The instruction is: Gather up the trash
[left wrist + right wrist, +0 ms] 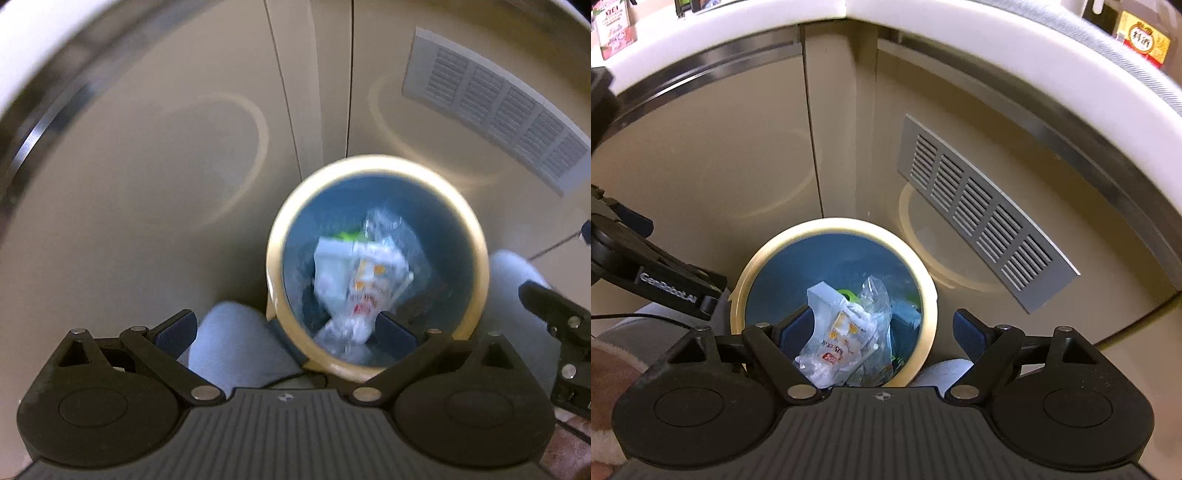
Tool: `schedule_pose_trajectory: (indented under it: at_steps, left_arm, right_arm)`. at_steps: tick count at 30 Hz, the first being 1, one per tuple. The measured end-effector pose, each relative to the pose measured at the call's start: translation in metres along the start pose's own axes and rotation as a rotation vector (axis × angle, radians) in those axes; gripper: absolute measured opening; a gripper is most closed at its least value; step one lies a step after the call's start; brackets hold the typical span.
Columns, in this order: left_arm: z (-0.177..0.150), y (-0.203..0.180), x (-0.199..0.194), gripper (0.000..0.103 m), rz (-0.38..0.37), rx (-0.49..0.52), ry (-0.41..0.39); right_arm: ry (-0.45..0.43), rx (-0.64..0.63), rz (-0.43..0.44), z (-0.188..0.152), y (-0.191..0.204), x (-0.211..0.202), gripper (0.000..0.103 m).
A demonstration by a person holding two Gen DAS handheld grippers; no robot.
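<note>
A round bin with a cream rim (275, 266) (925, 277) and a blue liner stands on the floor against the cabinet. In it lies a crumpled white plastic wrapper (354, 280) (838, 332) with orange and red print, on top of clear plastic and a green scrap (846, 294). My left gripper (287, 328) hangs over the bin's near edge, open, with nothing gripped; the picture there is blurred. My right gripper (882, 330) is also above the bin, open and holding nothing. Each gripper's black body shows in the other's view: the right gripper (557, 314), the left gripper (665, 288).
Beige cabinet doors rise right behind the bin, with a grey vent grille (498, 107) (982, 225) to its right. A white countertop edge (960, 29) runs overhead with boxes (1141, 37) on it. A person's legs in pale trousers (236, 343) (517, 273) flank the bin.
</note>
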State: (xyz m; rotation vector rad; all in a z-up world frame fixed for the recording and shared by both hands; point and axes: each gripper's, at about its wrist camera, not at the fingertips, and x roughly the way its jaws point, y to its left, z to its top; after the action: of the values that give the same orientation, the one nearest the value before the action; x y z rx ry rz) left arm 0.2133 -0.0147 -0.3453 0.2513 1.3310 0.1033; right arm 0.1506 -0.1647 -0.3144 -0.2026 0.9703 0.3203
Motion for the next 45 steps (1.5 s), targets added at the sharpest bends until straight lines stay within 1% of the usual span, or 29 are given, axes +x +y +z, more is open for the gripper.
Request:
schedule_pose_trajectory:
  at_steps: [5,8,10,12,19,32,45]
  left_arm:
    - [-0.001,0.001,0.025,0.103,-0.060,-0.019,0.098]
    - [-0.002,0.006,0.036,0.103,-0.067,-0.044,0.134]
    - [-0.002,0.009,0.041,0.103,-0.071,-0.062,0.144]
    - [-0.001,0.009,0.044,0.103,-0.069,-0.074,0.146]
    - [0.000,0.009,0.043,0.103,-0.063,-0.064,0.150]
    - [0.001,0.010,0.032,0.103,-0.055,-0.069,0.114]
    - [0.001,0.011,0.025,0.103,-0.049,-0.069,0.095]
  right_arm:
    - [0.051,-0.011,0.001,0.004,0.006,0.019,0.085]
    - [0.077,-0.023,0.006,0.007,0.008,0.029,0.085]
    - [0.091,-0.029,0.006,0.008,0.009,0.035,0.086]
    - [0.102,-0.037,0.006,0.009,0.012,0.040,0.086]
    - [0.121,-0.039,0.008,0.008,0.015,0.045,0.087]
    - [0.087,-0.043,0.001,0.007,0.014,0.035,0.087]
    - [0.063,-0.044,-0.002,0.005,0.013,0.028,0.087]
